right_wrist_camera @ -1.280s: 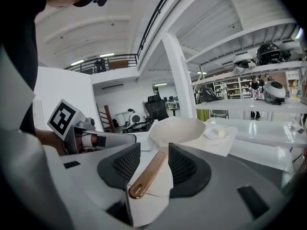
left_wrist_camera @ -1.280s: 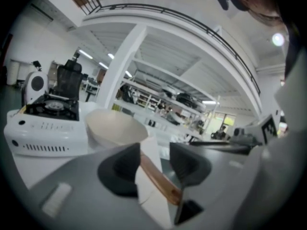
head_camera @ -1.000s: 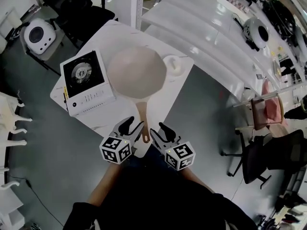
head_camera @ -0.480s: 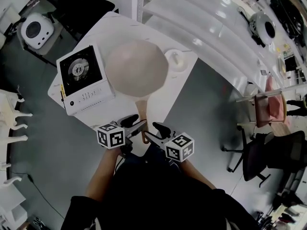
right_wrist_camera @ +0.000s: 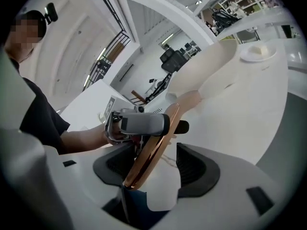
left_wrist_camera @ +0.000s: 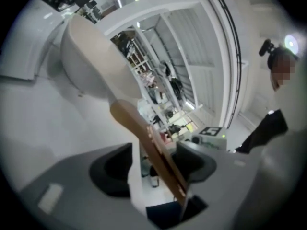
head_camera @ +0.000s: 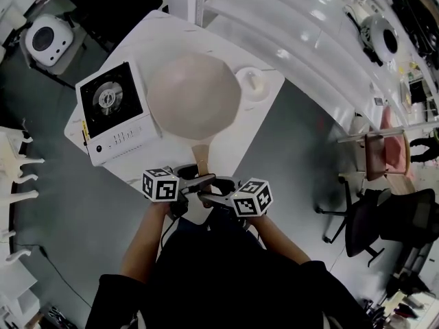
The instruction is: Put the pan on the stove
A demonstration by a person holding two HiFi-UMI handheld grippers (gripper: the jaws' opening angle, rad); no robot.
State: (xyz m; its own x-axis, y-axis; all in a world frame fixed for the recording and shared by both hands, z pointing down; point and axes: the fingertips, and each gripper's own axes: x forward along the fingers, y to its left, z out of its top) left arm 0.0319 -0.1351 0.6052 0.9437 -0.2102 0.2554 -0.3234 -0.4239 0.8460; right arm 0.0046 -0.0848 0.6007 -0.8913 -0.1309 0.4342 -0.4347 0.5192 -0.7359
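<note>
In the head view, a white surface (head_camera: 245, 123) carries a stove (head_camera: 113, 112) with a dark top at the left. The pale beige pan (head_camera: 194, 94) sits on the surface just to the right of the stove, not on it; whether its rim touches the stove's edge I cannot tell. A small white dish (head_camera: 252, 84) lies just beyond the pan's right side. The pan's wooden handle (head_camera: 200, 155) runs toward the person and reaches the surface's near edge, where both tools meet it. The left gripper (head_camera: 195, 179) comes in from the left and the right gripper (head_camera: 216, 192) from the right, their marker cubes side by side. In the left gripper view, the left gripper (left_wrist_camera: 153, 164) has its jaws wide and opening. The handle (left_wrist_camera: 144, 133) slants between them nearer the right-hand pad, with clear space on the other side. Beyond it the pan's rounded body (left_wrist_camera: 91, 56) rises over the surface. In the right gripper view, the right gripper (right_wrist_camera: 156, 164) also has its jaws wide and opening. The handle's copper-toned edge (right_wrist_camera: 156, 147) passes between them closer to the left-hand pad, with a clear gap to the right-hand one. The left gripper (right_wrist_camera: 139, 124) shows across the handle, held in a hand (right_wrist_camera: 103, 134). The pan (right_wrist_camera: 206, 68) and the dish (right_wrist_camera: 259, 51) lie farther off.
</note>
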